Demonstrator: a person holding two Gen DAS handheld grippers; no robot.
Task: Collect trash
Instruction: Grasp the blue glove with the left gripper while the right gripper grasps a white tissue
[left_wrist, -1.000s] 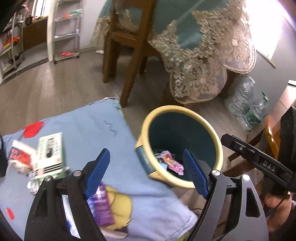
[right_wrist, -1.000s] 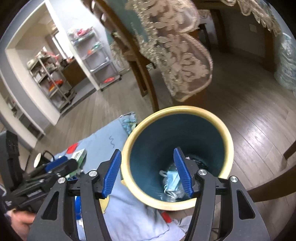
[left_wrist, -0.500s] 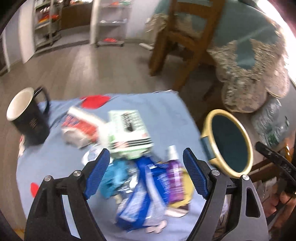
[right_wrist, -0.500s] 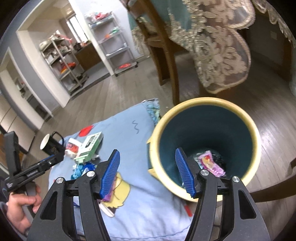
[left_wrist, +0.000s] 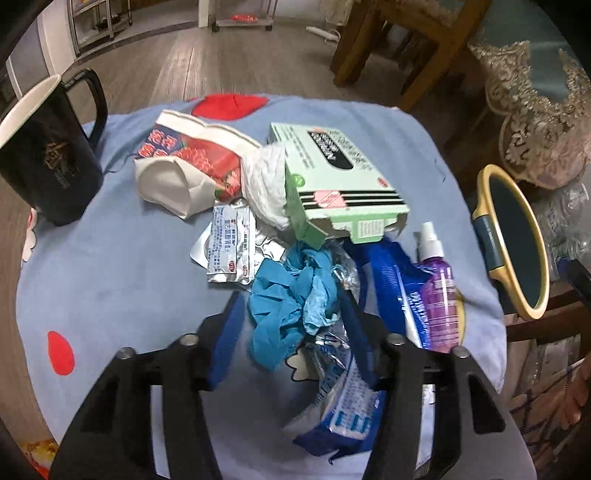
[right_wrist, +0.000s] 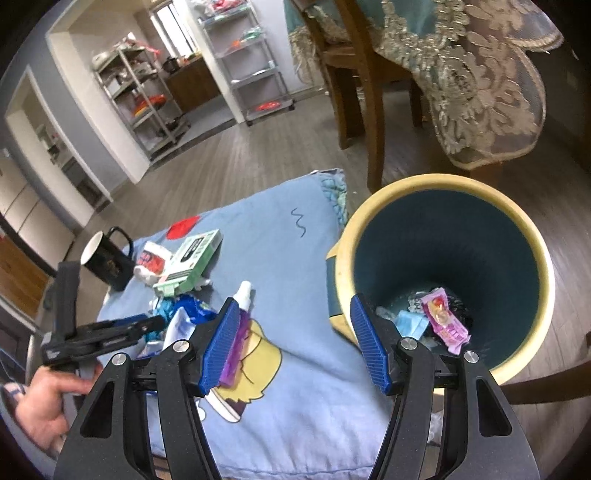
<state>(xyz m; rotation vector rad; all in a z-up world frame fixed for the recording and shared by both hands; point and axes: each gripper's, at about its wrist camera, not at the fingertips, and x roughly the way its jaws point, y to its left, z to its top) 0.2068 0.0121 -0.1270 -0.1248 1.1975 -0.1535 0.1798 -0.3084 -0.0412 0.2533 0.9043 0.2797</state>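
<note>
Closing left gripper (left_wrist: 291, 325) around one crumpled blue glove (left_wrist: 291, 299); right gripper (right_wrist: 291, 339) spread, empty.

The left gripper (left_wrist: 291, 325) has a black angular frame with cut-out windows, silver round screw heads along its top edge and two fingers faced with ribbed blue pads (left_wrist: 225, 332). The right gripper (right_wrist: 291, 343) is built alike: black frame, silver screws, ribbed blue pads (right_wrist: 369, 350). Beside the right gripper's frame, the left hand (right_wrist: 44, 402) wraps a black handle bearing small pale lettering, too blurred to read.
</note>
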